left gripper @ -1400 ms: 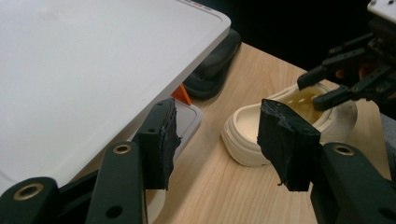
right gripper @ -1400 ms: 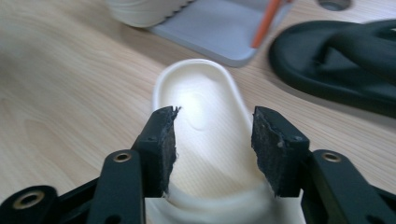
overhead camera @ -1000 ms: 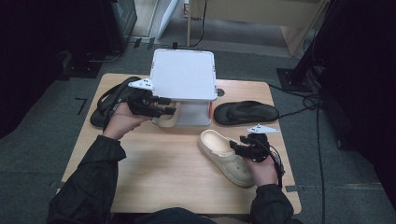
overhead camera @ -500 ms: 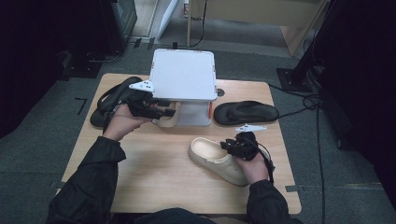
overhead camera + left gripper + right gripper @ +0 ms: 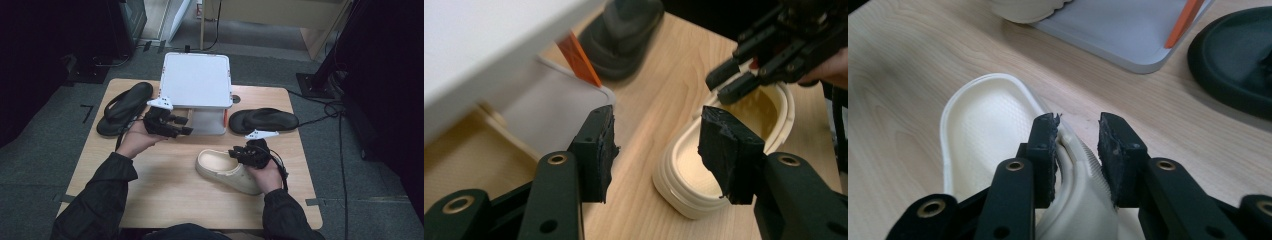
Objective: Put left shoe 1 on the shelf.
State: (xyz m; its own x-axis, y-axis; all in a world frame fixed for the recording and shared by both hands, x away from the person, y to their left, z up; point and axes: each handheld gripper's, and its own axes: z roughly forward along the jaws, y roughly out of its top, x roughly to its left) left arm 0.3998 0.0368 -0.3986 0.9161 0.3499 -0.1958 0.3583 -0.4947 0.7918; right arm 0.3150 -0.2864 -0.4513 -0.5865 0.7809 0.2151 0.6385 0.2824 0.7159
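Observation:
A cream clog (image 5: 222, 169) lies on the wooden table (image 5: 165, 200) in front of a white lidded box (image 5: 196, 80). My right gripper (image 5: 239, 152) grips its upper. In the right gripper view, the jaws (image 5: 1078, 130) have just closed and press the upper's ribbed edge (image 5: 1075, 150) from both sides. My left gripper (image 5: 180, 129) hovers at the box's open front, open with nothing between its jaws (image 5: 656, 130). Past them are the clog (image 5: 704, 170) and the right gripper (image 5: 736, 82). A second cream clog (image 5: 1028, 7) sits on the box's grey base.
One black sandal (image 5: 125, 106) lies at the table's left, another (image 5: 265, 120) to the right of the box. The box has orange tabs (image 5: 576, 57). A cable (image 5: 330, 107) trails off the right edge. Bare wood stretches across the front.
My right gripper moved left and closed on the clog's upper, and the clog shifted left with it. My left gripper sank slightly at the box front.

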